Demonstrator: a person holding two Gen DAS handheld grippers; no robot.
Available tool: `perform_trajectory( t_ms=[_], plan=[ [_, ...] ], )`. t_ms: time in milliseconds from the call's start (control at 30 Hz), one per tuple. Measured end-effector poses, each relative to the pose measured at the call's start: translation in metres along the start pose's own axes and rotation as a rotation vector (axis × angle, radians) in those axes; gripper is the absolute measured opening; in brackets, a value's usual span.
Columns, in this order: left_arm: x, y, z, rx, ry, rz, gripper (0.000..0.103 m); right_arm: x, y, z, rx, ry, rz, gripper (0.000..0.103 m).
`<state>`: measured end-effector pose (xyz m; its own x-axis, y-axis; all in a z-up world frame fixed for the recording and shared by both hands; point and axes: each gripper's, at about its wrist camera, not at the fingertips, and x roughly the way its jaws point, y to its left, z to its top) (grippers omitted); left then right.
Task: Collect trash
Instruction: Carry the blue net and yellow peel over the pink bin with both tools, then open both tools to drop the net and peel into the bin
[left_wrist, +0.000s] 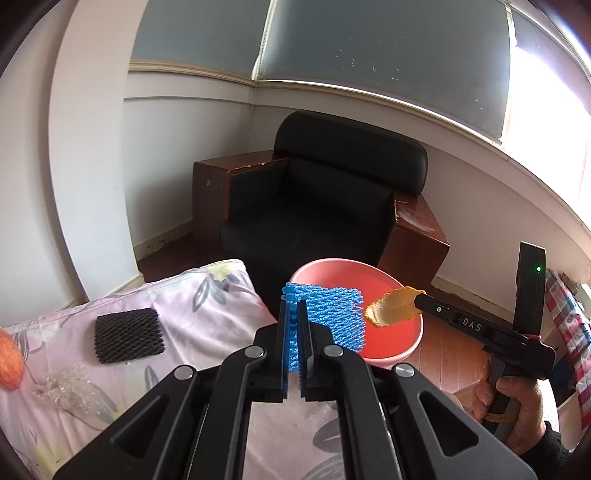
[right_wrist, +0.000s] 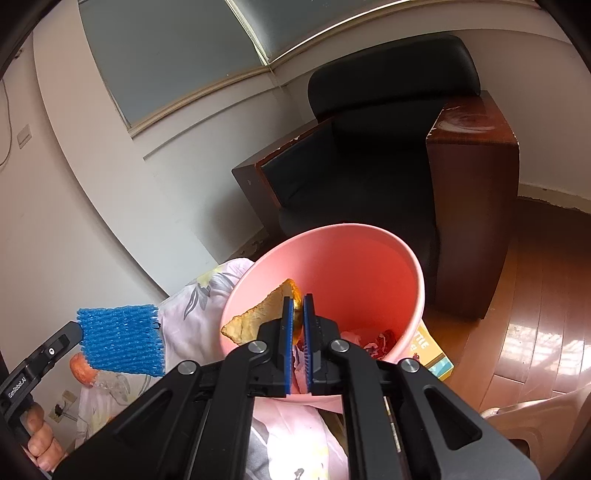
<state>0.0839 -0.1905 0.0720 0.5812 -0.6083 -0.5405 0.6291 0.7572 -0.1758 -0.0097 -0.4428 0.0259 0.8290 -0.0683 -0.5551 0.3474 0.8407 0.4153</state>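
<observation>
My left gripper (left_wrist: 294, 308) is shut on a blue foam net sleeve (left_wrist: 330, 317), held in the air at the near left edge of the pink trash bin (left_wrist: 391, 352). The sleeve also shows in the right wrist view (right_wrist: 120, 338). My right gripper (right_wrist: 298, 302) is shut on an orange peel (right_wrist: 258, 317) and holds it over the open bin (right_wrist: 369, 273), which has red and pink scraps at its bottom. In the left wrist view the peel (left_wrist: 391, 306) hangs over the bin's right side.
A floral bedsheet (left_wrist: 207, 306) carries a black foam net (left_wrist: 127, 334), a clear bubble wrap piece (left_wrist: 68, 386) and an orange foam net (left_wrist: 9, 358). A black armchair (left_wrist: 332, 199) stands behind the bin. A yellow box (right_wrist: 432, 350) lies on the wooden floor (right_wrist: 535, 295).
</observation>
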Motion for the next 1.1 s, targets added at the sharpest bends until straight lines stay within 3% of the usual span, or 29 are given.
perform_trajectory(
  t_ms=[467,1100],
  plan=[
    [0.049,-0.04,0.008,0.062,0.047,-0.018,0.003,0.004,-0.027,0.004,0.023,-0.011,-0.024,0.006],
    [0.08,-0.057,0.008,0.088,0.079,-0.017,0.004,0.01,-0.035,0.007,0.015,-0.021,-0.088,0.006]
  ],
)
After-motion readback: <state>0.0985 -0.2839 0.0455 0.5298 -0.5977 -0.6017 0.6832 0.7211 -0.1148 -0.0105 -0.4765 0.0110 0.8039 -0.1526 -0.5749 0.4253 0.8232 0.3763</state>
